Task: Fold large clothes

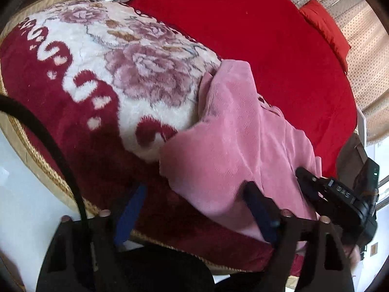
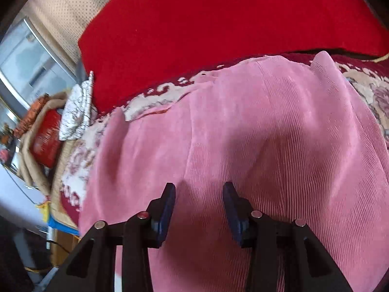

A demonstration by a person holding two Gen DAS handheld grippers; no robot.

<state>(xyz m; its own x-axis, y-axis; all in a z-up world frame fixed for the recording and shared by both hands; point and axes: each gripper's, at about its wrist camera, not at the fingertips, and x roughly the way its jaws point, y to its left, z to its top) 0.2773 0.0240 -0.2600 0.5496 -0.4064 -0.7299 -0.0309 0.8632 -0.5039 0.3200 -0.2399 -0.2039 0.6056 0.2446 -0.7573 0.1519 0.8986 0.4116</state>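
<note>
Right, both your left gripper (image 1: pixel 194 199) and right gripper (image 2: pixel 199 194) gape wide, holding nothing; pink corduroy garment (image 2: pixel 267 126) looks soft, floppy, probably heavy, so pinch a hem corner.

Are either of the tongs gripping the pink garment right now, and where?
Neither. The left tongs and right tongs are both open over the pink garment, near its front edge, with no fabric pinched between the fingers.
</note>
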